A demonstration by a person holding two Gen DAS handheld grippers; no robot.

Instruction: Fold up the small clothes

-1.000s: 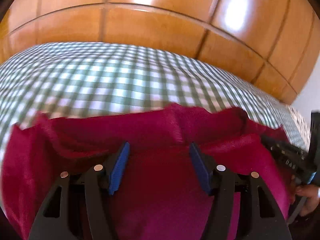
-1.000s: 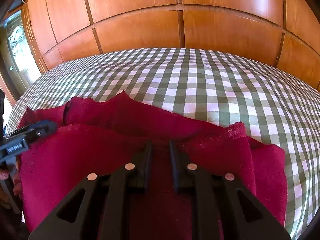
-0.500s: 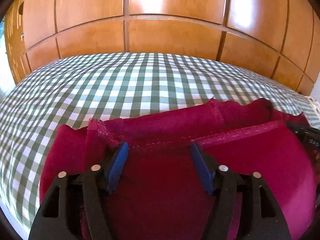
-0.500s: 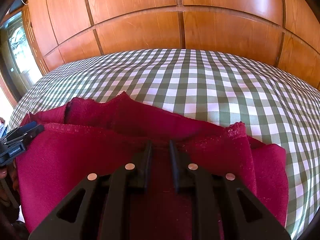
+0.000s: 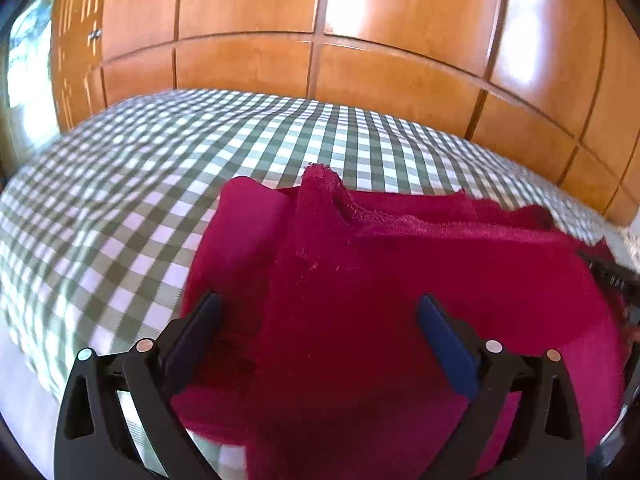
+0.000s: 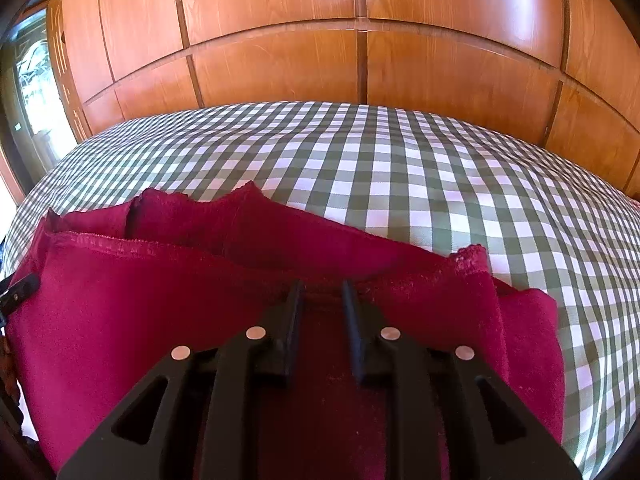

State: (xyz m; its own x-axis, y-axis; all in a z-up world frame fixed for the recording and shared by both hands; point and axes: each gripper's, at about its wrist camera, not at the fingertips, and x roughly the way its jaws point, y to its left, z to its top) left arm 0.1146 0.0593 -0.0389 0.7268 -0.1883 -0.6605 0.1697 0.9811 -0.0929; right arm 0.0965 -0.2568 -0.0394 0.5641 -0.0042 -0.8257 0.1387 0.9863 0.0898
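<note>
Crimson garment (image 5: pixel 400 288) lies on checked bedcover (image 6: pixel 400 168); left gripper (image 5: pixel 318 328) opening wide, right gripper (image 6: pixel 322 300) parting, neither gripping it.

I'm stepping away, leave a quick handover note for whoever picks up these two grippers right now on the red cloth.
Left gripper: fingers wide apart and opening, hovering over the red garment, gripping nothing.
Right gripper: fingers close together but opening, with a ridge of the garment's near edge between them; treat that grip as letting go.
The garment lies on the green checked bedspread, near the front edge, already doubled over, with a hemmed top layer over a lower one.
Done: at least one fold.
Left: it looks bunched at the corners, so probably smooth it and fold it smaller.
</note>
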